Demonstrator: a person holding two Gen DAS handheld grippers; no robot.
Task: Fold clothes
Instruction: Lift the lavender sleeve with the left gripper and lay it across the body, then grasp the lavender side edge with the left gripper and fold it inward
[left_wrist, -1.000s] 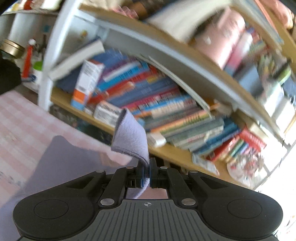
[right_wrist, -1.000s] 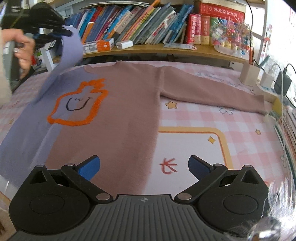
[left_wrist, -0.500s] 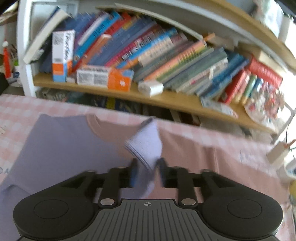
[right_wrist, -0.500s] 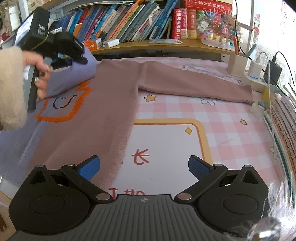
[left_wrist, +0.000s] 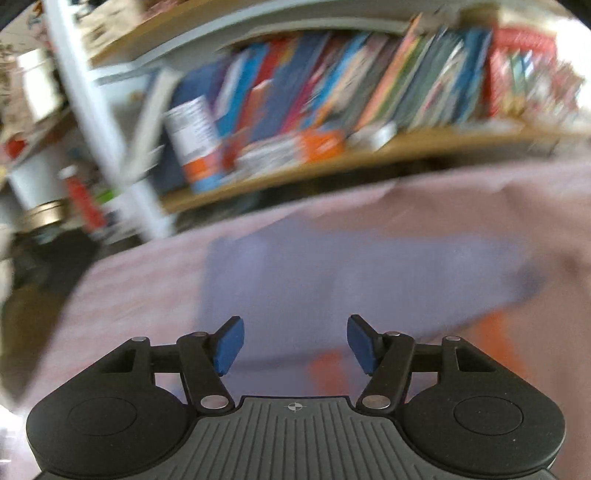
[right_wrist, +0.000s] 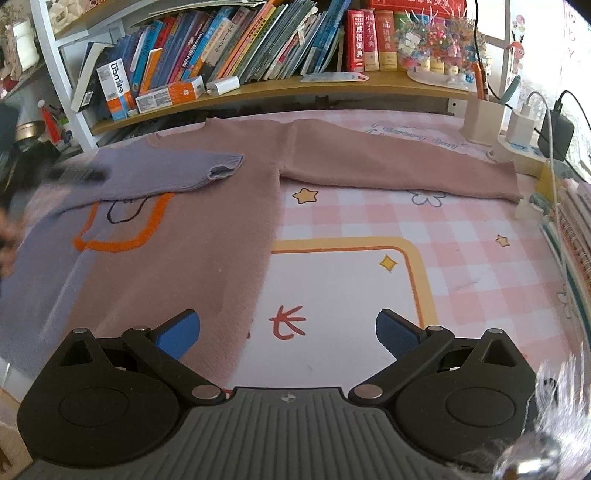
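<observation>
1. On the counter (right_wrist: 461, 236), which wears a pink checked cover with stars, flowers and a yellow-bordered panel, a sweater (right_wrist: 207, 229) lies flat, mauve-pink on 1 side and lilac on the other, with an orange-outlined figure on its chest.
2. Its lilac sleeve (right_wrist: 173, 173) is folded across the chest, cuff pointing right; the pink sleeve (right_wrist: 399, 166) stretches out toward the right edge.
3. Behind the counter, a wooden shelf (right_wrist: 332, 88) carries a row of books (right_wrist: 258, 48). Readable there: "usmile" on a white and orange box (right_wrist: 118, 88), and red spines printed "成语词典" (right_wrist: 360, 44).
4. An orange and white carton (right_wrist: 170, 94) lies beside a white charger (right_wrist: 223, 85); colourful flower ornaments (right_wrist: 439, 44) stand further right.
5. At the counter's right edge sit a beige box (right_wrist: 480, 123), plugs (right_wrist: 554, 129) with cables, and spiral notebooks (right_wrist: 576, 229).
6. The right tool (right_wrist: 288, 330) hovers low over the sweater's hem edge, jaws spread wide, gripping nothing.
7. The left tool (left_wrist: 291, 345) has its jaws apart and empty above the lilac sleeve (left_wrist: 351, 273); its view is heavily blurred.
</observation>
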